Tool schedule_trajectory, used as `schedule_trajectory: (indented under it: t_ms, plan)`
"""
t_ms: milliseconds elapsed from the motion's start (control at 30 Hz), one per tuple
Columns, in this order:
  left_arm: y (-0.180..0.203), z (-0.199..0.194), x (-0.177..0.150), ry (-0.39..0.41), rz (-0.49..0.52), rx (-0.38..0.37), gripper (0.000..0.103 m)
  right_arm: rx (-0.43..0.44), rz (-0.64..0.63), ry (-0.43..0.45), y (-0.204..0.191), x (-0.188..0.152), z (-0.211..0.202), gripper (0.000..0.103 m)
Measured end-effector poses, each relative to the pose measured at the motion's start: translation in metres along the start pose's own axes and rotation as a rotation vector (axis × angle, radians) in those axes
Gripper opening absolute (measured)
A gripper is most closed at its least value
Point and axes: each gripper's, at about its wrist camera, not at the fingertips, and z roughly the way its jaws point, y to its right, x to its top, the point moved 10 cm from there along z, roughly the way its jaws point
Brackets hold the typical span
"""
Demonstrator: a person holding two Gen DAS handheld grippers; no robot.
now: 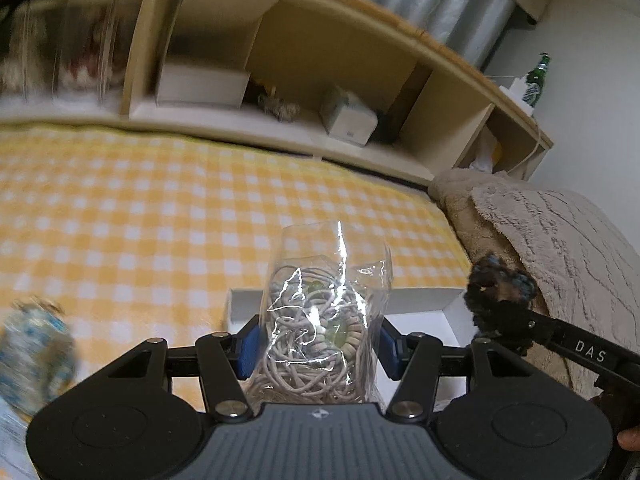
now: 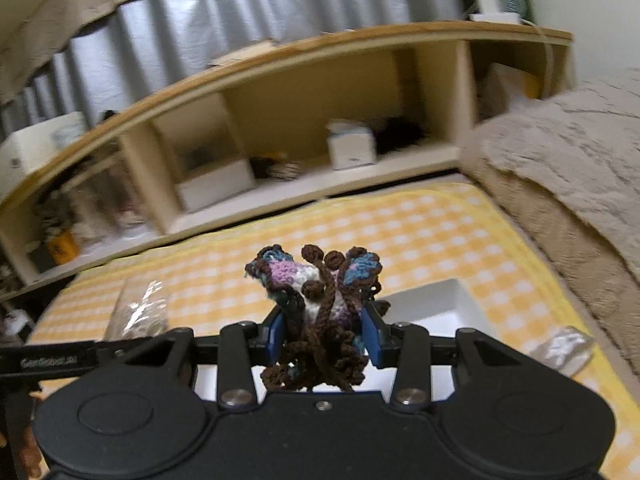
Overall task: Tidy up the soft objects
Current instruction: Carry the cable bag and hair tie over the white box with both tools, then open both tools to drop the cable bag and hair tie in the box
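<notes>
My left gripper (image 1: 320,350) is shut on a clear plastic bag of beige cords (image 1: 320,320), held upright above a white open box (image 1: 420,304) on the yellow checked bedspread (image 1: 160,208). My right gripper (image 2: 325,336) is shut on a crocheted yarn piece (image 2: 316,292) in brown, blue, purple and white, over the same white box (image 2: 432,300). The left wrist view shows the crocheted piece (image 1: 498,292) at the right, on the other gripper's tip. In the right wrist view the bag of cords (image 2: 140,312) shows at the left.
A wooden headboard shelf (image 1: 304,60) with white boxes runs along the far side of the bed. A beige fluffy blanket (image 1: 560,240) is heaped at the right. A blue patterned soft item (image 1: 32,352) lies at the left, a small clear packet (image 2: 560,348) right of the box.
</notes>
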Motion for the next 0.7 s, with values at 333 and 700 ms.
schedule_trajectory:
  t_ms: [333,700]
  plan:
    - [-0.014,0.055,-0.014,-0.059,-0.093,0.016,0.058,-0.15,0.018,-0.079,0.051,-0.015,0.041,0.041]
    - [-0.014,0.074,-0.028,-0.104,-0.059,0.012,0.092,-0.258,0.044,-0.132,0.075,-0.027,0.054,0.075]
